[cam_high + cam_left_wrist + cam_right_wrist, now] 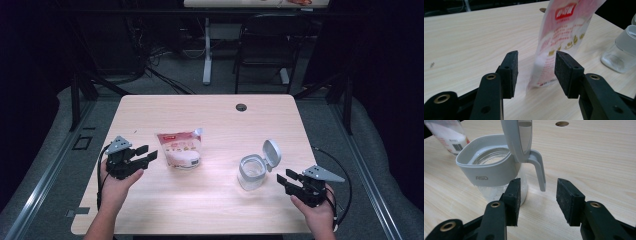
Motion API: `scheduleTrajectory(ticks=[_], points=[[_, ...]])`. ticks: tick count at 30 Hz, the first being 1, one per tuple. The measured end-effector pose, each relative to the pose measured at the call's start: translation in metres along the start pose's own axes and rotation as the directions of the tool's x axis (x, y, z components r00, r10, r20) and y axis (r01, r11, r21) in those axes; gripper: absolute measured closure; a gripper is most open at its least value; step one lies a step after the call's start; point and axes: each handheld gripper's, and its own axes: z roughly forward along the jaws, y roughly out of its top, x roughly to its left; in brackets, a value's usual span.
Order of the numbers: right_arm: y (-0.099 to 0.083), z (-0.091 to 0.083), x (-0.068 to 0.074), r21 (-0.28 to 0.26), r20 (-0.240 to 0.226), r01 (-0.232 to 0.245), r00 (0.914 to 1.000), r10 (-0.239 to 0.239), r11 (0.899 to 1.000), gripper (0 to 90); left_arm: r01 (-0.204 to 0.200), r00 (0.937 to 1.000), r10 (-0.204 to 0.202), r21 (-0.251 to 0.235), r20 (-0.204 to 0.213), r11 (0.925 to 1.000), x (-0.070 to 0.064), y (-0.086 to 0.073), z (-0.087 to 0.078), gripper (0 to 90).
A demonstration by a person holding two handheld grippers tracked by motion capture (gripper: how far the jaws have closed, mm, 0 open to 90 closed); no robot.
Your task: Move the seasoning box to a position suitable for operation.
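Black padded jaws of my left tongs (536, 72) rise closest in the left gripper view, spread wide with nothing between them, and just past their tips stands the pink-and-white printed plastic pouch (562, 37), upright on the pale wood-grain worktop (469, 37) with its near edge turned toward me. From above, that pouch (180, 148) sits just to the right of my left tongs (145, 155), so it lies straight ahead of the jaws, its long axis vertical and its flat face running away from me; I judge the left hand (116, 187) is the one to take it, by closing across the thin side seam. My right tongs (537, 197) are equally wide open and hold nothing; they point at the clear glass jar with a grey plastic collar (491, 167), whose hinged grey lid (520, 137) stands tipped up and open. In the high view the jar (251, 171) is just left of my right tongs (286, 181), near but apart. Pouch and jar stand well apart, so the pouch would have to travel rightward to reach the open mouth
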Motion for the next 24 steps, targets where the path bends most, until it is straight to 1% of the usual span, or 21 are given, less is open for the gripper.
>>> scheduleTrajectory(ticks=[1,5,6,9,10,11,15,16,21,22,23,24], points=[[0.0,0.0,0.0,0.0,-0.002,0.002,1.0,-0.002,1.0,55.0,-0.013,0.9999,0.013,-0.007,-0.001,0.9999,0.0,0.003,0.0,52.1],[0.0,0.0,-0.001,-0.004,-0.003,-0.003,1.0,0.003,1.0,54.6,-0.038,0.9992,0.038,-0.016,0.011,0.9992,-0.001,0.014,0.002,51.0],[-0.001,0.0,-0.002,-0.006,-0.002,-0.006,1.0,0.006,1.0,54.4,-0.046,0.9988,0.046,-0.015,0.018,0.9988,-0.001,0.016,0.002,50.9],[-0.002,0.001,-0.003,-0.005,-0.004,-0.014,0.9999,0.014,1.0,54.2,-0.064,0.9978,0.064,-0.009,0.017,0.9979,-0.004,0.024,0.006,50.0],[-0.002,0.002,-0.004,0.0,-0.002,-0.013,0.9999,0.013,1.0,54.0,-0.07,0.9973,0.07,-0.008,0.023,0.9975,-0.004,0.027,0.008,50.0],[-0.002,0.002,-0.004,0.0,-0.002,-0.013,0.9999,0.013,1.0,54.0,-0.069,0.9973,0.069,-0.011,0.027,0.9976,-0.005,0.028,0.01,49.9],[-0.002,0.002,-0.005,0.002,-0.003,-0.015,0.9999,0.015,1.0,53.6,-0.08,0.9962,0.079,0.008,0.036,0.9968,-0.007,0.035,0.019,50.3],[-0.003,0.002,-0.005,0.001,-0.002,-0.017,0.9999,0.017,1.0,53.6,-0.084,0.9955,0.083,0.003,0.044,0.9965,-0.008,0.038,0.023,50.3],[-0.003,0.001,-0.006,-0.001,-0.002,-0.014,0.9999,0.014,1.0,53.5,-0.08,0.9947,0.08,-0.001,0.064,0.9968,-0.009,0.041,0.029,52.7],[-0.003,0.001,-0.006,-0.005,-0.003,-0.014,0.9999,0.014,1.0,53.5,-0.087,0.9941,0.087,0.0,0.064,0.9962,-0.01,0.042,0.031,53.2],[-0.003,0.0,-0.006,-0.007,-0.005,-0.015,0.9999,0.015,1.0,53.5,-0.104,0.9922,0.104,-0.001,0.069,0.9946,-0.012,0.043,0.032,54.3],[-0.003,0.0,-0.006,-0.007,-0.005,-0.015,0.9999,0.015,1.0,53.5,-0.104,0.9922,0.104,-0.001,0.069,0.9946,-0.012,0.043,0.032,55.9]])
